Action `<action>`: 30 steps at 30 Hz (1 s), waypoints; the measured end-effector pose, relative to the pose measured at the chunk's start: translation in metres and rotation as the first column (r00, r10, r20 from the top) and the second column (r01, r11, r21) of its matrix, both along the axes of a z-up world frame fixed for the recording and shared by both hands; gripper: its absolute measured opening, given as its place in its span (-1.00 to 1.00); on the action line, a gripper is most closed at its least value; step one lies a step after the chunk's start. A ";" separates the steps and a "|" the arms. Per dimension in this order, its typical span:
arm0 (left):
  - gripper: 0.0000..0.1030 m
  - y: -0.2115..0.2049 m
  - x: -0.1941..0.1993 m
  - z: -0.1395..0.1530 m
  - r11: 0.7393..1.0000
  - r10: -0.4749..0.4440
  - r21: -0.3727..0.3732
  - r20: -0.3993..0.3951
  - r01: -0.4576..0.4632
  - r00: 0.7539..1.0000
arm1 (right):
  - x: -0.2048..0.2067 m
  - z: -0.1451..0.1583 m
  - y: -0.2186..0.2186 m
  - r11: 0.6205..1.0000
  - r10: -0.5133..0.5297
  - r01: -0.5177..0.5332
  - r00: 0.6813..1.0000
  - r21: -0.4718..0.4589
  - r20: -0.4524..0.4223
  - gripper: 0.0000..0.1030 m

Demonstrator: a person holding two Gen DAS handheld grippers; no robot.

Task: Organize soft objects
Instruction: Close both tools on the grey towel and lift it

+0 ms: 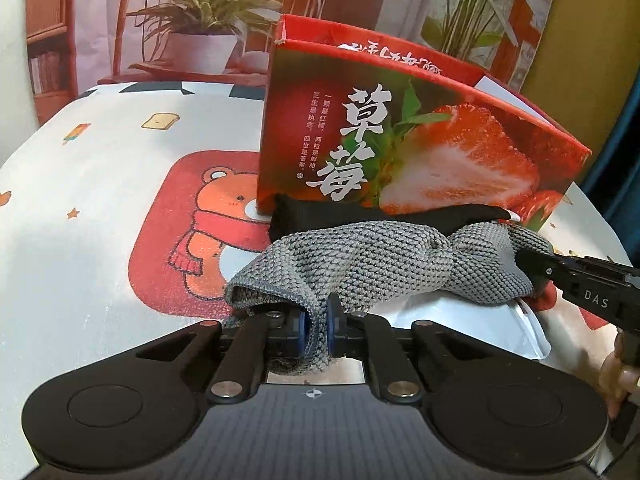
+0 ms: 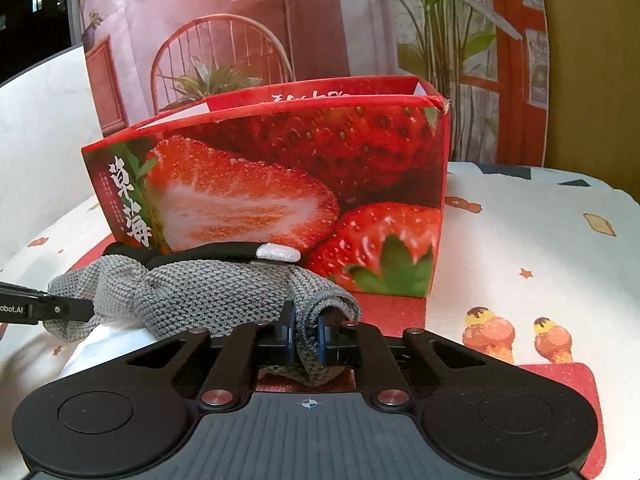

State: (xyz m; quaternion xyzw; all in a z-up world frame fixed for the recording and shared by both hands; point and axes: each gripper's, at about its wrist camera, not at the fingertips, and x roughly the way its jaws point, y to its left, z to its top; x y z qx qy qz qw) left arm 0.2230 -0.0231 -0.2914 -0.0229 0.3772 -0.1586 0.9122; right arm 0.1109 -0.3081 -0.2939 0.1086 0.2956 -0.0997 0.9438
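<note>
Pinching grey knitted cloth in both hand-held grippers, left, right, strawberry box close behind, black cloth between

You are working over a table spread with a white cartoon tablecloth: a bear in a red scarf on a red panel, a slice of toast, an ice lolly, small stars and two ice-cream cones. Behind the table hangs a printed backdrop in pinks and reds, picturing a round-backed chair, a potted plant, a bookshelf and tall green leaves. To its right you see a mustard-yellow wall. At the far left of the right wrist view, a dark window shows small distant lights.
</note>
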 end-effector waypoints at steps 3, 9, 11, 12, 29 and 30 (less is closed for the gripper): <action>-0.82 -0.001 -0.006 0.007 1.000 0.002 0.010 0.029 -0.003 1.000 | -0.002 0.001 0.002 1.000 0.001 -0.001 1.000 -0.009 0.010 -0.82; -0.83 -0.003 -0.020 0.034 1.000 -0.010 0.009 0.108 0.009 0.994 | -0.012 0.010 0.001 0.999 -0.031 0.030 0.998 0.019 0.047 -0.83; -0.83 -0.004 -0.026 0.048 1.000 -0.014 0.009 0.143 0.013 0.990 | -0.018 0.017 0.003 0.999 -0.032 0.029 0.997 0.031 0.067 -0.83; -0.84 -0.004 -0.029 0.055 1.000 -0.008 -0.001 0.158 0.009 0.987 | -0.021 0.022 0.005 0.999 -0.034 0.032 0.997 0.020 0.076 -0.83; -0.83 -0.010 0.002 0.157 0.993 -0.047 -0.083 0.342 0.080 0.939 | -0.009 0.140 -0.012 0.999 -0.036 0.036 0.965 0.004 0.260 -0.84; -0.83 -0.010 0.006 0.158 0.993 -0.051 -0.086 0.332 0.084 0.942 | -0.004 0.146 -0.016 0.999 -0.035 0.038 0.966 -0.006 0.257 -0.84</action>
